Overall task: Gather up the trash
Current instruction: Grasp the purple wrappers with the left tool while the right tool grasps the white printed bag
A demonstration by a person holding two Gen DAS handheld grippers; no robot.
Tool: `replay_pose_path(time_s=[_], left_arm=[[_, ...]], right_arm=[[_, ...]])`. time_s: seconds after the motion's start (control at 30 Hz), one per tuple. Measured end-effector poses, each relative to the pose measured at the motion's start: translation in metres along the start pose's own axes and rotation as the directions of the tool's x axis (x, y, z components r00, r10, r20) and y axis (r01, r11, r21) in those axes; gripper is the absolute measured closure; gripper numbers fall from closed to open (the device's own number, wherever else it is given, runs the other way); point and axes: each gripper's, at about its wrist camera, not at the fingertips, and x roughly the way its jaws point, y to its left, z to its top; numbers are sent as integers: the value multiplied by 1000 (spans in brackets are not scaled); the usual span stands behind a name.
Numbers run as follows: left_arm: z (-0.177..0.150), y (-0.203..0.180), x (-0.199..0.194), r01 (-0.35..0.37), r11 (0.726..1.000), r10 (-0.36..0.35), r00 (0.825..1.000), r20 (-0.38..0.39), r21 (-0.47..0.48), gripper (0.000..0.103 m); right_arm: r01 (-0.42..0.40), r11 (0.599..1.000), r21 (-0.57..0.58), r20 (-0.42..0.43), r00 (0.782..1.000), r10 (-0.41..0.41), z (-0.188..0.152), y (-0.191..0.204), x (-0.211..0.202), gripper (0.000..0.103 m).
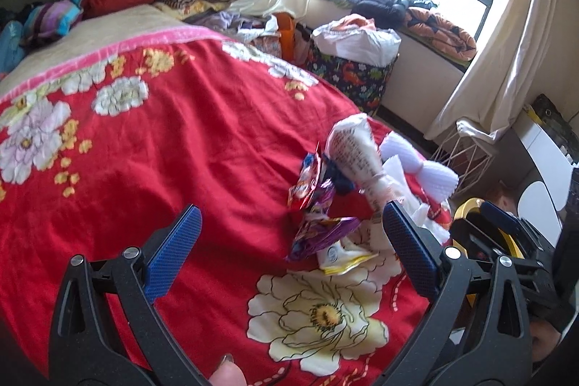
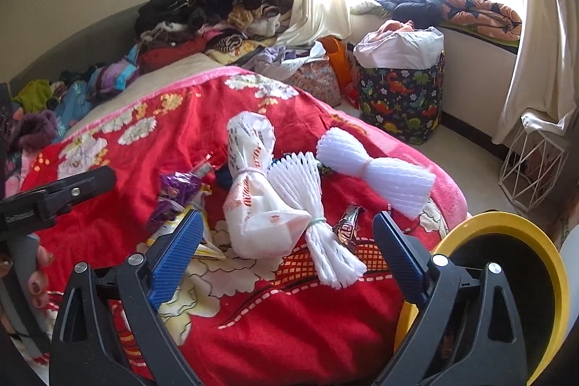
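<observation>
On the right wrist view, left to right: the left gripper [image 2: 54, 194] enters at 9 o'clock as a black arm, held by a hand [image 2: 34, 272] with painted nails; from here I cannot tell how its jaws stand. In its own camera the left gripper [image 1: 289, 241] hangs over the red flowered blanket [image 1: 144, 151] with its jaws wide apart and nothing between them.

The trash lies bunched on the bed [image 2: 253, 331], near its foot. At 10 o'clock from the right gripper [image 2: 286, 241] sits a purple snack wrapper [image 2: 177, 194] with a yellow-edged packet [image 2: 173, 234] just beside it, partly hidden by the left blue pad. At 12 o'clock lies a tied white plastic bag [image 2: 257, 201], touching a white foam net [image 2: 318, 230] bound with a rubber band. A dark candy wrapper [image 2: 347, 223] rests just beside that net at 1 o'clock, and a second white foam net [image 2: 372, 172] lies farther off toward 1 o'clock.

The right gripper has its jaws apart, empty, above the blanket. At 3 o'clock, off the bed's edge, stands a yellow-rimmed bin [image 2: 524, 241]. Beyond, at 2 o'clock, a white wire basket [image 2: 532, 165] stands on the floor
</observation>
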Motion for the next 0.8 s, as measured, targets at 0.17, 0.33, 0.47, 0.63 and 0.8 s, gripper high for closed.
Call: replay_pose_path(time_s=[0.17,0.33,0.47,0.63,0.8], left_arm=[[-7,1,12,25,1000,-25,998,-49,-12,17],[-11,-4,24,56,998,-57,994,-93,-12,26],[-12,-5,34,79,996,-82,988,-129,-30,28],[-10,-4,44,95,993,-105,982,-154,-67,29],[-8,-4,52,105,991,-118,977,-176,-84,34]], right_arm=[[-3,1000,-21,-29,1000,2,-4,3,18,11],[-5,999,-39,-50,999,3,-7,3,32,11],[-9,999,-49,-61,998,6,-7,1,41,11],[-16,997,-73,-64,998,11,-9,2,48,11],[-40,995,-89,-69,997,34,-5,5,56,13]])
